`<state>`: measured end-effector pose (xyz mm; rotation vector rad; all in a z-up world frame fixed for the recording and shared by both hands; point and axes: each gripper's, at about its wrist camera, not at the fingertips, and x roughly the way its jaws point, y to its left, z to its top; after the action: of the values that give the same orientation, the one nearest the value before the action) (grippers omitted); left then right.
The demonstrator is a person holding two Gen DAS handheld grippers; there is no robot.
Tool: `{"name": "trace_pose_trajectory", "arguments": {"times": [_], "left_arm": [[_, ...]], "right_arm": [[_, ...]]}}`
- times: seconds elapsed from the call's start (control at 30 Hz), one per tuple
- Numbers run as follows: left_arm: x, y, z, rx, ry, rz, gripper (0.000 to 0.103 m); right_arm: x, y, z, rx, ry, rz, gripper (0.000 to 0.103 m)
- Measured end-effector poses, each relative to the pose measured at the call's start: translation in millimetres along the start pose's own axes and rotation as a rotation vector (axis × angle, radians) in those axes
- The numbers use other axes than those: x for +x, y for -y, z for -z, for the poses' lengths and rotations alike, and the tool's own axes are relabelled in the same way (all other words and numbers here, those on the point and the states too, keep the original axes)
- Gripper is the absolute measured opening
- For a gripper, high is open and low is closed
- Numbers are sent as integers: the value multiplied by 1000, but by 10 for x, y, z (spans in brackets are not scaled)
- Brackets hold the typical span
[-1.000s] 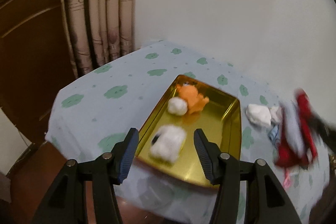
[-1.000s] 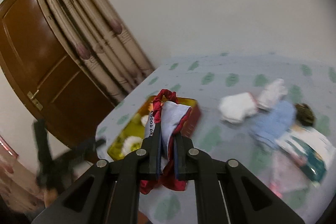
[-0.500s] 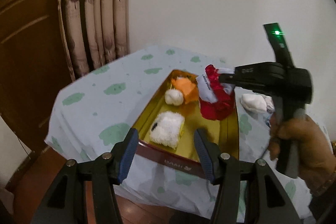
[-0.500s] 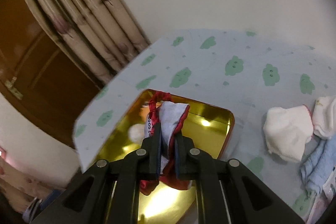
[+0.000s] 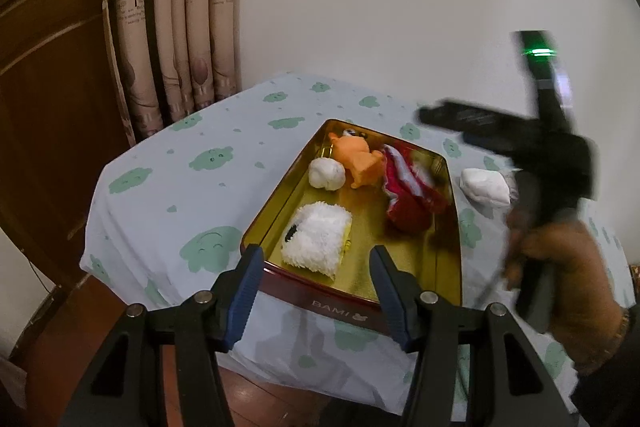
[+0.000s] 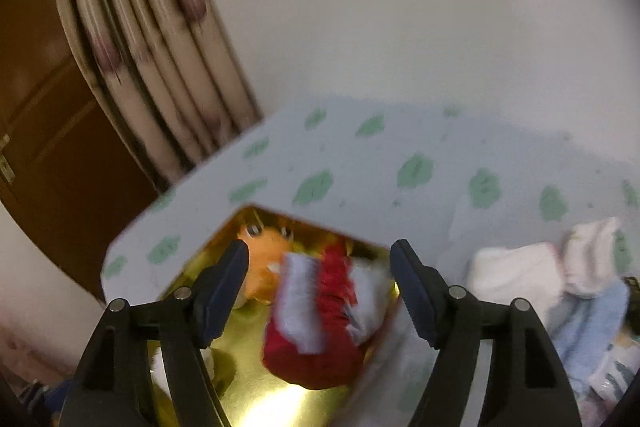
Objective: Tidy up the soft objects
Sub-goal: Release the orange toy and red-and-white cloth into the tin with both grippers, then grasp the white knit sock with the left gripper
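table in a cloud-print cloth (image 5: 168,187) by a patterned curtain (image 5: 180,7) and wooden door (image 5: 48,67), gold tin (image 5: 448,267) holding a red sock (image 6: 320,327), left gripper (image 5: 316,267) and right gripper (image 6: 320,267) both wide open, gripping nothing

Tin (image 5: 451,227) on table (image 5: 160,187); pouch (image 5: 408,199) inside, right of plush (image 5: 358,163); folded cloth (image 5: 484,187) right of tin.

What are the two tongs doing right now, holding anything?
Left tongs: open, holding nothing, near the gold tin.
Right tongs: open, empty, above the red cloth.
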<state>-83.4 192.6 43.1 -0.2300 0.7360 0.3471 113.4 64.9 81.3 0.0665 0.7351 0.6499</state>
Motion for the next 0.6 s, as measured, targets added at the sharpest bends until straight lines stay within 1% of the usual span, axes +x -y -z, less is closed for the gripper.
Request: {"name": "trace_pose_trajectory", "arguments": {"times": [0.03, 0.1, 0.13, 0.2, 0.23, 0.3, 0.33, 0.43, 0.47, 0.53, 0.57, 0.6], "left_arm": [[-7, 19, 6, 12, 6, -5, 56], [-18, 68, 21, 39, 14, -8, 56], [-25, 99, 33, 52, 15, -3, 56], [-52, 184, 68, 86, 22, 22, 56], [-63, 234, 85, 107, 24, 31, 56], [-89, 364, 136, 159, 28, 49, 56], [-108, 444, 168, 189, 31, 64, 56], [-137, 696, 227, 272, 25, 104, 56], [-153, 792, 235, 303, 26, 120, 56], [-192, 982, 199, 354, 31, 162, 56], [-201, 1099, 153, 383, 35, 185, 57], [-186, 1210, 97, 406, 32, 206, 59]], "right_arm": [[-165, 79, 28, 14, 36, 6, 73], [-524, 284, 162, 31, 93, 54, 77], [-781, 433, 310, 34, 122, 108, 80], [-1095, 637, 526, 32, 140, 206, 94], [-1291, 801, 698, 28, 142, 280, 95], [-1574, 1102, 981, 21, 120, 408, 96], [-1713, 1308, 1156, 4, 86, 497, 97], [-1938, 1783, 1487, 2, 0, 675, 97], [-2021, 1969, 1592, 21, -20, 705, 97], [-2117, 2208, 1712, 57, -34, 741, 97], [-2162, 2345, 1771, 95, -45, 742, 97], [-2201, 2442, 1797, 139, -45, 724, 97]]}}
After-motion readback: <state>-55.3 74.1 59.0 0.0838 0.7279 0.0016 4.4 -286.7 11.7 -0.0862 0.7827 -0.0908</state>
